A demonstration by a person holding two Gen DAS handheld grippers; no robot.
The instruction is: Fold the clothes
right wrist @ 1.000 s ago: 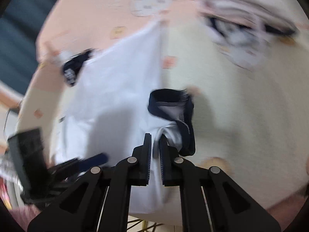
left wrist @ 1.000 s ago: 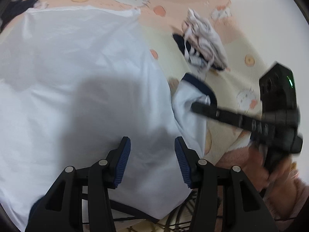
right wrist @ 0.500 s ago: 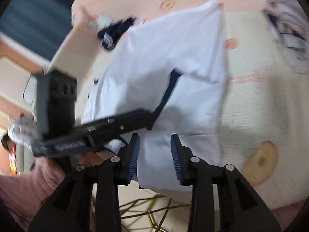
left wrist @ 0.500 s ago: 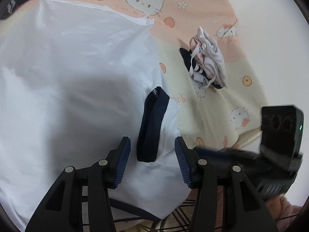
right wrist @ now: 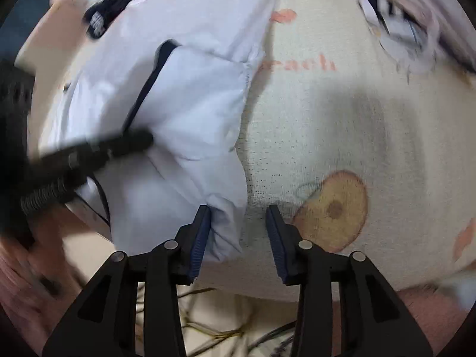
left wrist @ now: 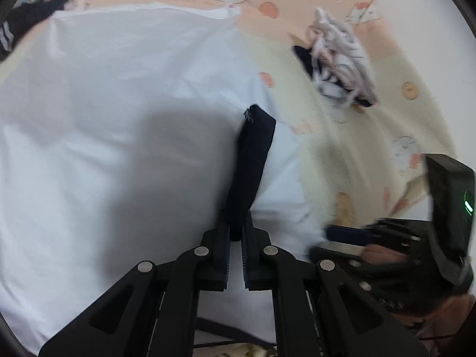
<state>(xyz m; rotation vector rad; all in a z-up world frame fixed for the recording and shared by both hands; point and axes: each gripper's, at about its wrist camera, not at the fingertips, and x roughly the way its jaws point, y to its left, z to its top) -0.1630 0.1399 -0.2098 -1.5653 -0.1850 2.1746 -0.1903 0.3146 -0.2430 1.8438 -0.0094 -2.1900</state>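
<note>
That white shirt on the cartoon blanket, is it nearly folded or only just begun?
Only begun, I'd say. The white shirt lies mostly flat, with one sleeve turned inward over the body. The left gripper is shut on the sleeve's navy cuff; the right gripper is open at the shirt's edge. The crumpled clothes pile looks untouched.

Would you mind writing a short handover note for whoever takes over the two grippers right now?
Left gripper: shut on the navy sleeve cuff of the white shirt.
Right gripper: open, holding nothing, at the shirt's near right edge.
The shirt lies spread on the cartoon-print blanket, with its right sleeve folded inward over the body. A crumpled pile of clothes waits further back on the right.
Done: the right sleeve fold.
Left: likely lay down the cuff, fold the other side, fold the body, then handle the pile.
</note>
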